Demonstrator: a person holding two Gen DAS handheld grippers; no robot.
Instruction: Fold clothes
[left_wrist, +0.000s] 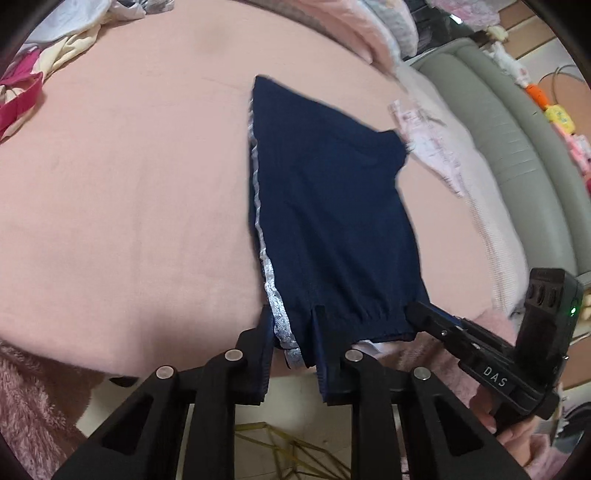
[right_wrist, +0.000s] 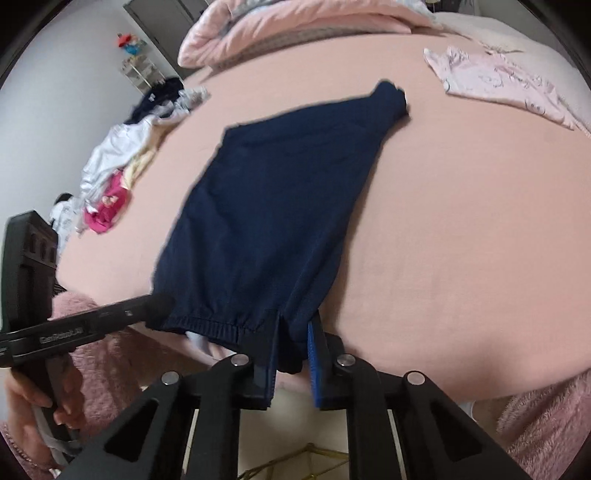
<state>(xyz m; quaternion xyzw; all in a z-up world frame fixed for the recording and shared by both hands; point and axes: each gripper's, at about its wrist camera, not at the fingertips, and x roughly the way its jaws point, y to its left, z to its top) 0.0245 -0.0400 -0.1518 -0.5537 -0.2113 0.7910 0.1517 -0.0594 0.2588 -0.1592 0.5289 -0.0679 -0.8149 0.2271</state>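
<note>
both tongs, l (left_wrist: 291, 343) & r (right_wrist: 291, 347), "das"-marked, clenched on navy shorts (left_wrist: 332, 221) waistband atop pink bed (left_wrist: 129, 184)

Soft, even indoor light is seen, with faint shadows. Strong fisheye bending and dark corners are noted; motion blur softens the bed's (left_wrist: 129, 184) far edge.

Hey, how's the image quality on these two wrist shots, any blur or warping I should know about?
Left wrist view: strong fisheye bulge, dark vignette corners; the navy shorts look soft at their far edge, while the left hand-held gripper is sharp. Right wrist view: same warping; the pale pink garment is smeared; the right hand-held gripper stays crisp. Lighting is even, without glare.
</note>
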